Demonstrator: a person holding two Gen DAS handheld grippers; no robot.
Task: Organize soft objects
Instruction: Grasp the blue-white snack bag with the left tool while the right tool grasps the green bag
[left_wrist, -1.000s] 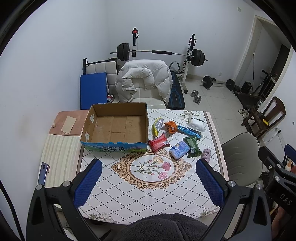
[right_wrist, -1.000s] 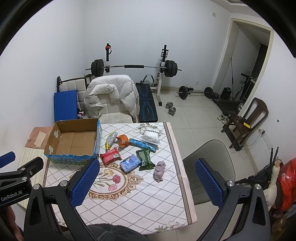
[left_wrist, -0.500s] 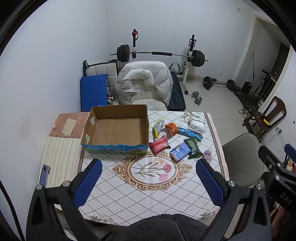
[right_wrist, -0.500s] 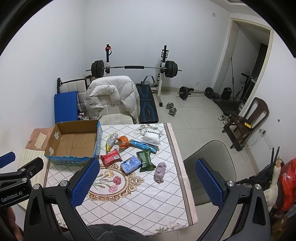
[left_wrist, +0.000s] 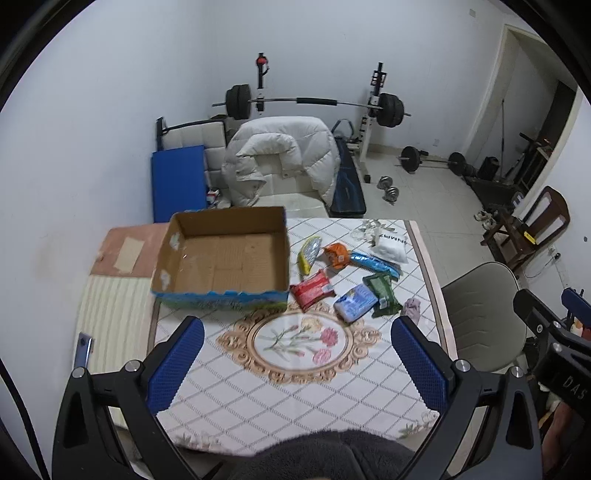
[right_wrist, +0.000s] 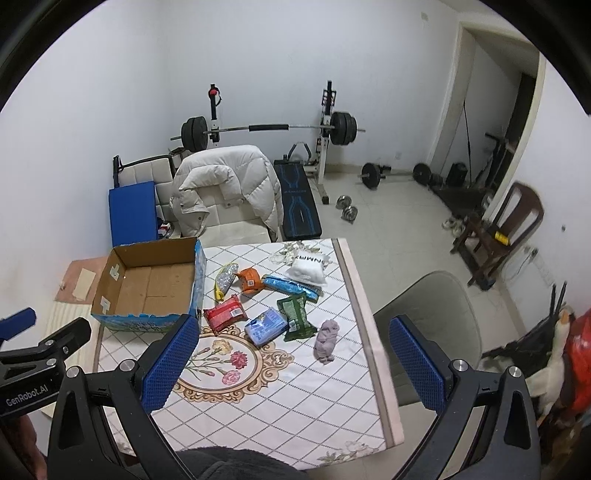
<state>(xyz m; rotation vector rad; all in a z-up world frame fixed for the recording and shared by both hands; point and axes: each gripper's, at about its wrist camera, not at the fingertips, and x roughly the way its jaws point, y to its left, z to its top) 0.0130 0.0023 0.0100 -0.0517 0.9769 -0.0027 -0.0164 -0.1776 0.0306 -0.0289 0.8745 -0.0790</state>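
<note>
An empty cardboard box (left_wrist: 221, 258) (right_wrist: 147, 288) stands at the table's far left. Right of it lie several soft packs: a red one (left_wrist: 312, 289) (right_wrist: 225, 314), a light blue one (left_wrist: 355, 301) (right_wrist: 266, 325), a green one (left_wrist: 382, 293) (right_wrist: 297, 314), an orange one (left_wrist: 337, 254) (right_wrist: 248, 280), a long blue one (left_wrist: 375, 263), a yellow-silver one (left_wrist: 308, 253), a white pouch (left_wrist: 389, 246) (right_wrist: 308, 270) and a lilac cloth (left_wrist: 412, 308) (right_wrist: 325, 338). My left gripper (left_wrist: 297, 369) and right gripper (right_wrist: 291, 369) are both open, empty, high above the near table.
The table (left_wrist: 258, 391) has a patterned cloth. A grey chair (right_wrist: 436, 314) stands at its right side, and a chair with a white jacket (left_wrist: 284, 158) behind it. A weight bench, barbell and dumbbells stand by the far wall. A striped surface (left_wrist: 114, 314) adjoins the table's left.
Both grippers have risen and pulled back slightly, so the table looks smaller and farther. Nothing on the table has moved.
</note>
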